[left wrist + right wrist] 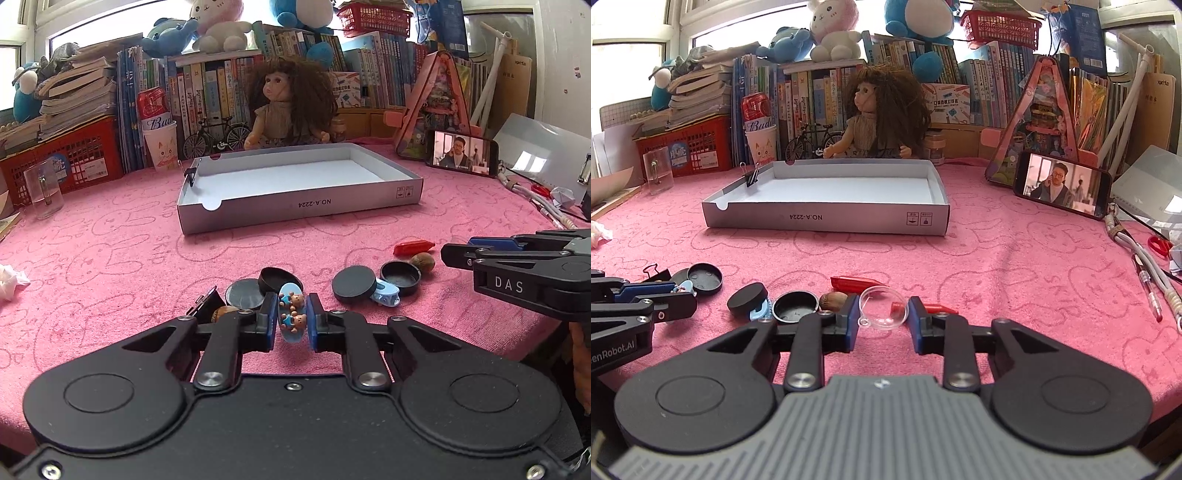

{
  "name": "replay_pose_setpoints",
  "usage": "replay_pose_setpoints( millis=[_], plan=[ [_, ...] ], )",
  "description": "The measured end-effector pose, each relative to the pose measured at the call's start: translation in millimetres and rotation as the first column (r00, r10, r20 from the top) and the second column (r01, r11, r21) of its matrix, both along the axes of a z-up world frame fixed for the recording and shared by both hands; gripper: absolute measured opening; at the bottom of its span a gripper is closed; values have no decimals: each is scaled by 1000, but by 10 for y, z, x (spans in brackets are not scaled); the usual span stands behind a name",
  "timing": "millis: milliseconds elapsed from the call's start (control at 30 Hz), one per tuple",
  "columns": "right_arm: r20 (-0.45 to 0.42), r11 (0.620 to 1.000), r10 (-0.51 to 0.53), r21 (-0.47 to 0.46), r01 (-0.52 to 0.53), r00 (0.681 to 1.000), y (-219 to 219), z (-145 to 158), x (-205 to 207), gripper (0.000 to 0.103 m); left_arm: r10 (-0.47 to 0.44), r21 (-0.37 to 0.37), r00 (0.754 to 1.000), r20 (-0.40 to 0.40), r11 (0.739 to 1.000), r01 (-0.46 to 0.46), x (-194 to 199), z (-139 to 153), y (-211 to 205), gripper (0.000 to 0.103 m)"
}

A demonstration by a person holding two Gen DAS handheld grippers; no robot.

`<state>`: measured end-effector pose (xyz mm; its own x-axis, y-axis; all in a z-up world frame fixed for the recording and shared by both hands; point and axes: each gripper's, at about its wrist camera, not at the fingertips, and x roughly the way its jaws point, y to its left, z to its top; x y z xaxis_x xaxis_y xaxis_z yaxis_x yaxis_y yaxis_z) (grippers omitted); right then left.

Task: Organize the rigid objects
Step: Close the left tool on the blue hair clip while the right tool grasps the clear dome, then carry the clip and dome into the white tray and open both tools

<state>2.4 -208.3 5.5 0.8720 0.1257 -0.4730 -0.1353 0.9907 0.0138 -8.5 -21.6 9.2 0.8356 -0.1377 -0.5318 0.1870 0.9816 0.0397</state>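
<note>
Low over the pink cloth, the left gripper pinches a blue bear-decorated oval charm; the right gripper brackets a clear plastic half-sphere, contact unclear.

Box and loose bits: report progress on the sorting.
Done: nothing; the white box holds no sorted items, only a binder clip on its wall. In hand: left gripper shut on the bear clip; right gripper brackets the clear dome. Left: black caps, nut, red piece.

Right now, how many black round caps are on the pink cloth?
3 caps: one beyond the left gripper, one leaning on the blue toy, one beside the nut; others may hide.
</note>
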Motion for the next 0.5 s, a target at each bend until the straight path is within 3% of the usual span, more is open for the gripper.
replay_pose_setpoints(
  millis=[500],
  plan=[
    [37, 998, -19, 53, 17, 999, -95, 200, 174, 33, -8, -47, 999, 49, 999, 10, 259, 306, 9, 15]
  ],
)
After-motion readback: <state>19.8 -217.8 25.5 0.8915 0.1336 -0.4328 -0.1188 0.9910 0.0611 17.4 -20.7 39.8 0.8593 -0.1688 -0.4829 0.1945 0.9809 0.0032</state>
